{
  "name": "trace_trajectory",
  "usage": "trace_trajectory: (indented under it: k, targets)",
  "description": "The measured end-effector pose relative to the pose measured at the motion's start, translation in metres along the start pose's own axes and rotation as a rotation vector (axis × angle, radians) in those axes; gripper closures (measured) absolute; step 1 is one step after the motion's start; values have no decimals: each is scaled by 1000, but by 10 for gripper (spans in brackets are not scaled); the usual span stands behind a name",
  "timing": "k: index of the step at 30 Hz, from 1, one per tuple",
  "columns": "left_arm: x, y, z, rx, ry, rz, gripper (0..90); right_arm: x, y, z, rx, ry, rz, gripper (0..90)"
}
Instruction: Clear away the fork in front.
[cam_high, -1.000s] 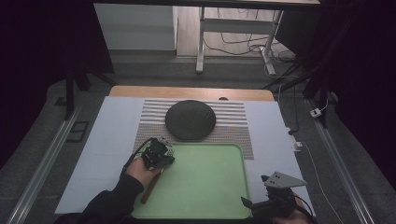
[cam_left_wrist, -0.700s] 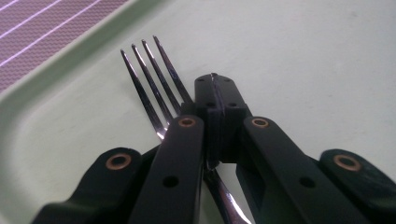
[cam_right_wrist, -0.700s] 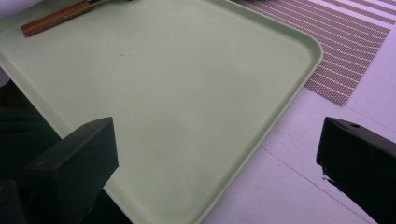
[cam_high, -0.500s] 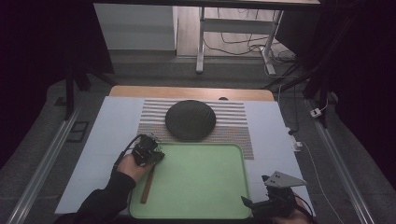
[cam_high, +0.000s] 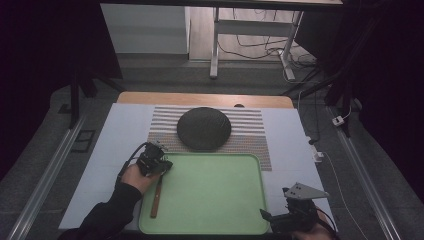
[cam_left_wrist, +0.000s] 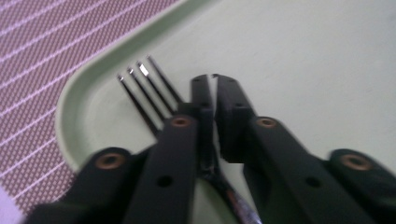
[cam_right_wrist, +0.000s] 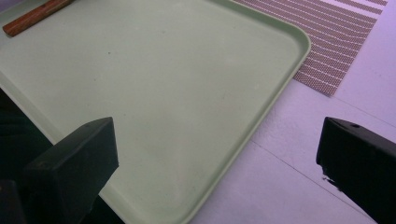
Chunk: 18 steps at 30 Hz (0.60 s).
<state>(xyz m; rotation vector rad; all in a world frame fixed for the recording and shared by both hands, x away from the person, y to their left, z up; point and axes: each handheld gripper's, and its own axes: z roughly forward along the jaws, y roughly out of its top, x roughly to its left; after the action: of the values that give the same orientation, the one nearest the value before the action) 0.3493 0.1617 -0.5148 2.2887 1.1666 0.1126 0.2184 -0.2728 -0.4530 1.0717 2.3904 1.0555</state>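
In the left gripper view our left gripper (cam_left_wrist: 210, 81) has its jaws drawn nearly together, only a thin slit between the tips. A fork (cam_left_wrist: 144, 88) runs beneath them: its four tines stick out to the left of the jaw tips, and its neck shows below, between the jaws. The view is blurred, so we cannot tell whether the jaws actually pinch the fork or merely sit over it. The fork lies in the corner of the green tray (cam_left_wrist: 299, 51), tines close to the rim, with the striped mat (cam_left_wrist: 42, 51) just beyond.

From the high view we see this gripper (cam_high: 152, 161) at the tray's far left corner, the fork's wooden handle (cam_high: 156, 197) lying along the tray's left side. A dark round plate (cam_high: 204, 128) sits on the striped mat behind the tray (cam_high: 210, 200).

Our right gripper (cam_high: 292, 215) rests off the tray's near right corner, jaws spread wide, holding nothing.
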Motion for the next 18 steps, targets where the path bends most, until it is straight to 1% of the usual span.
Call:
trace_trajectory:
  k: [1, 5, 9, 12, 15, 18]
  targets:
    - [-1, 1, -2, -10, -1, 1, 797, 0, 0, 0, 0, 0, 1, 0]
    - [-5, 1, -9, -56, 0, 57, 659, 0, 0, 0, -1, 2, 2, 0]
    - [-8, 0, -19, -90, -21, 81, 532, 0, -1, -1, -4, 0, 5, 0]
    - [-11, -2, -29, -112, -38, 85, 425, -1, -1, -1, -3, -1, 6, 0]
    - [-12, -6, -39, -142, -76, 88, 327, -1, 0, 0, -1, -2, 7, 0]
    - [-13, -10, -50, -168, -81, 77, 254, -1, 0, 0, 0, -3, 13, 0]
